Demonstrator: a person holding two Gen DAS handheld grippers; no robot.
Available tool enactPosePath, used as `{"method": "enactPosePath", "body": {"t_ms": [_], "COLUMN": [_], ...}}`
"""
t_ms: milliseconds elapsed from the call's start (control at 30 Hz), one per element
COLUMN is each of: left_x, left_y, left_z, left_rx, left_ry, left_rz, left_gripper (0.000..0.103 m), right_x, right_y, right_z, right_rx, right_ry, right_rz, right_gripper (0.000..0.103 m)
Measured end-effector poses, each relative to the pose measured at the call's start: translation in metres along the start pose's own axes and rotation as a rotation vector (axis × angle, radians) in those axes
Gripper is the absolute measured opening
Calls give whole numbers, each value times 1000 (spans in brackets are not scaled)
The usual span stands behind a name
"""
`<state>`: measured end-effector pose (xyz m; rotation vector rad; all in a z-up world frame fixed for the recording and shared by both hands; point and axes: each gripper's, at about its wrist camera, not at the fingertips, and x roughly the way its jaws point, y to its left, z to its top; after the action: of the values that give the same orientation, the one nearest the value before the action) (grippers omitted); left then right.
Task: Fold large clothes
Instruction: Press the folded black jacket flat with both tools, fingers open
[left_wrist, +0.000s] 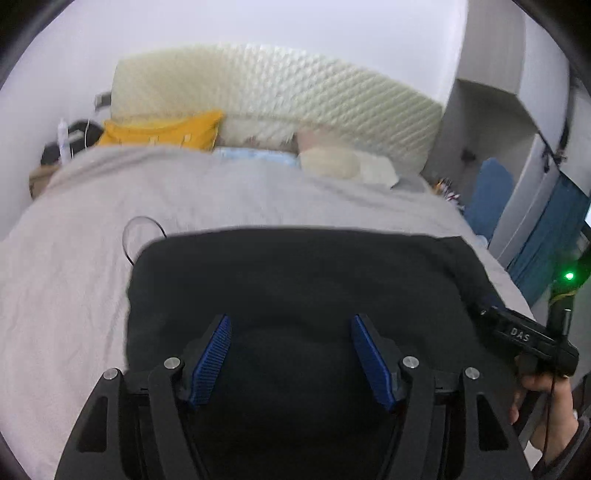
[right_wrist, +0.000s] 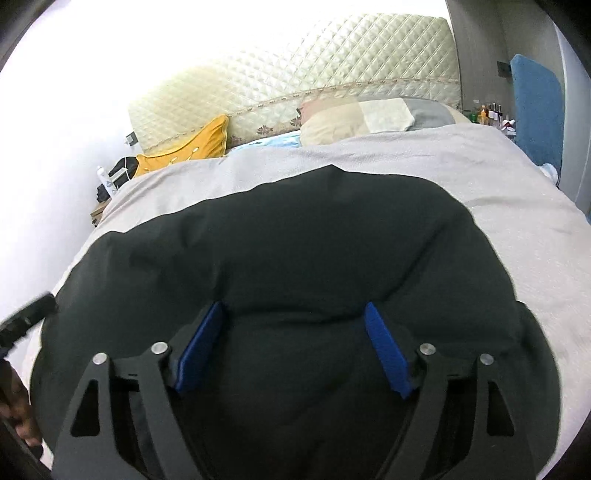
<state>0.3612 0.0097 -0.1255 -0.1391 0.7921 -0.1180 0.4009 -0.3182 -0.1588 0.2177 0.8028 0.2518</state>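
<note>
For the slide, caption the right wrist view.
Open right gripper above black garment spread on grey bedspread.

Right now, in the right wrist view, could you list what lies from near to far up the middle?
right gripper → black garment → grey bedspread → pillow → quilted headboard

The left tool (left_wrist: 290, 325) tilts downward with its blue pads (left_wrist: 212, 358) spread well apart and nothing pinched between them; off to its right a hand (left_wrist: 543, 398) grips the other handle. The right tool (right_wrist: 294, 314) tilts down likewise, its pads (right_wrist: 388, 354) standing wide and bare.
</note>
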Motion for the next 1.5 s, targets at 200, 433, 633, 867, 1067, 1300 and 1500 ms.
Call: {"method": "enactPosePath", "body": {"t_ms": [200,433,633,867,1067,1300,1500], "left_x": [29,67,79,75,53,47,60], "left_y": [-12,-3,1,-4,8,35,35], "left_z": [14,26,21,12,15,8,-3], "left_rx": [80,73,66,85,79,53,67], "left_ry": [-14,7,12,-4,-15,-9,0], "left_rz": [106,136,154,193,242,275,252], "left_gripper": [67,68,70,71,71,71,72], "right_x": [31,63,78,75,44,16,34], "right_y": [8,20,30,27,13,-17,-39], "right_z": [12,24,21,16,22,17,6], "right_rx": [-39,-75,-126,-133,-131,-196,-160], "right_ry": [28,62,25,5,-11,-38,-6], "right_rz": [-13,-51,-81,-69,-31,-112,-69], "right_gripper": [83,88,89,89,90,103,103]}}
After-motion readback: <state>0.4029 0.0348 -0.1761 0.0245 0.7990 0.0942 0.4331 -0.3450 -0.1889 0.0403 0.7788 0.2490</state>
